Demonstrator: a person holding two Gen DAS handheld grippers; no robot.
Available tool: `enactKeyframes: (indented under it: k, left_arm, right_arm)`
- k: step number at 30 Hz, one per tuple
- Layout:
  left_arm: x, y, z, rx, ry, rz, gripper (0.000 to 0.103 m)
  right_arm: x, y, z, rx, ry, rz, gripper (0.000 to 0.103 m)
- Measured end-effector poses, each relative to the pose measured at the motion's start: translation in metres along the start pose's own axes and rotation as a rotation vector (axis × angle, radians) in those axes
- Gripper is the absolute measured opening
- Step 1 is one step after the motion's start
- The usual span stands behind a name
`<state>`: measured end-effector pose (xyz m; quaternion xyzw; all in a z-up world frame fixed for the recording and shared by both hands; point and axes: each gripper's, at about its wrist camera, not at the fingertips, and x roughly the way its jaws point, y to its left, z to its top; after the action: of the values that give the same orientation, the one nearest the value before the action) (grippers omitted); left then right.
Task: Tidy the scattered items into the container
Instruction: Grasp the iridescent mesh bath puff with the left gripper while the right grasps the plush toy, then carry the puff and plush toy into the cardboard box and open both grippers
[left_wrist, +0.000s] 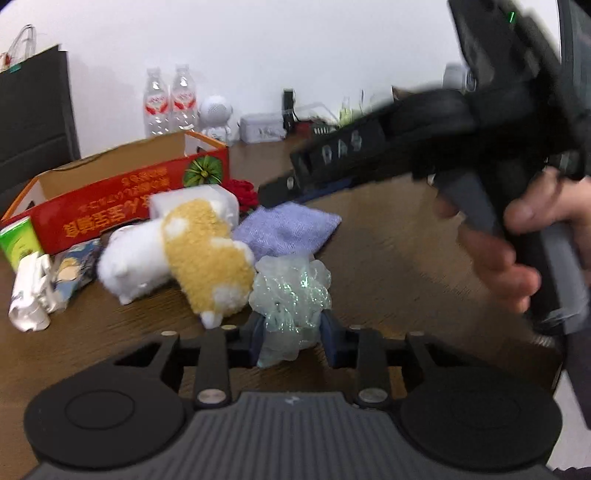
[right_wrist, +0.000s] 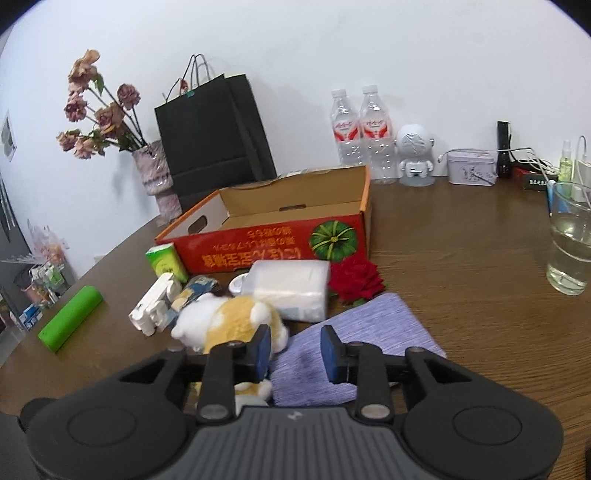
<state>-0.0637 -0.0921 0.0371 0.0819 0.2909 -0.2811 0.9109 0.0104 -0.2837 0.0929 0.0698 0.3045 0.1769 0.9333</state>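
Pinching a crinkly, glittery mesh puff (left_wrist: 291, 291), left tool (left_wrist: 291, 341).

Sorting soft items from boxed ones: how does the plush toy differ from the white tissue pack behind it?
The plush toy is fuzzy, rounded, yellow and white; the tissue pack is smooth, blocky, plain white. The toy lies nearer the right gripper, the pack nearer the red box. Both lie on the table, outside the box.

The bench (right_wrist: 461, 258) is brown wood-grain with a dull sheen. The box (right_wrist: 266, 243) is printed cardboard, raw brown inside. The plush toy (left_wrist: 192, 251) is fluffy pile, the purple cloth (right_wrist: 369, 332) finely ribbed weave, the bath pouf (left_wrist: 291, 291) glittery translucent mesh, and the glass (right_wrist: 569, 236) clear and glossy.
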Motion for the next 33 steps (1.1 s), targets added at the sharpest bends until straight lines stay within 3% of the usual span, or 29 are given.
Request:
enactKeyframes:
  k: [1,2,4,9,11,15,16,17,19,21,23,25,26,28,33]
  left_arm:
    - [-0.009,0.006,-0.003,-0.01,-0.011,0.008,0.032]
    - [-0.019,0.013,-0.006,-0.024,-0.023,0.02,0.031]
    - [-0.046,0.032,-0.011,-0.067,-0.059,0.041,0.031]
    - [-0.095,0.088,-0.012,-0.218,-0.154,0.196,0.032]
    - [-0.099,0.111,-0.007,-0.289,-0.166,0.23,0.032]
    - [-0.115,0.147,0.026,-0.355,-0.254,0.237,0.031]
    - [-0.12,0.153,0.041,-0.353,-0.28,0.238,0.031]
    - [-0.126,0.161,0.059,-0.349,-0.305,0.231,0.031]
    - [-0.135,0.177,0.103,-0.349,-0.349,0.208,0.031]
    - [-0.139,0.192,0.146,-0.333,-0.37,0.228,0.031]
    - [-0.137,0.2,0.175,-0.33,-0.366,0.288,0.031]
    - [-0.136,0.205,0.188,-0.334,-0.352,0.298,0.031]
    - [-0.134,0.206,0.188,-0.335,-0.343,0.293,0.031]
    - [-0.134,0.201,0.175,-0.327,-0.322,0.274,0.031]
    - [-0.107,0.201,0.161,-0.328,-0.21,0.208,0.031]
  right_arm:
    - [0.001,0.006,-0.002,-0.015,0.006,0.004,0.038]
    - [0.002,0.014,-0.004,-0.034,0.01,0.006,0.057]
    - [0.007,0.033,-0.007,-0.08,0.007,0.015,0.085]
    - [0.05,0.073,-0.006,-0.112,0.069,0.029,0.08]
    - [0.068,0.083,-0.005,-0.131,0.089,-0.069,0.04]
    - [0.049,0.09,0.009,-0.139,0.06,-0.066,0.031]
    - [0.035,0.091,0.02,-0.148,0.029,-0.07,0.026]
    - [0.022,0.091,0.034,-0.161,0.0,-0.075,0.003]
    - [-0.008,0.09,0.069,-0.186,-0.076,-0.097,0.0]
    - [-0.033,0.09,0.108,-0.227,-0.14,-0.131,0.0]
    - [-0.041,0.088,0.137,-0.262,-0.104,-0.111,0.003]
    - [-0.04,0.083,0.138,-0.274,-0.032,-0.096,0.014]
    - [-0.039,0.079,0.128,-0.29,0.008,-0.095,0.032]
    - [-0.043,0.068,0.089,-0.304,0.067,-0.129,0.057]
    - [-0.038,0.021,-0.005,-0.205,0.245,-0.207,0.061]
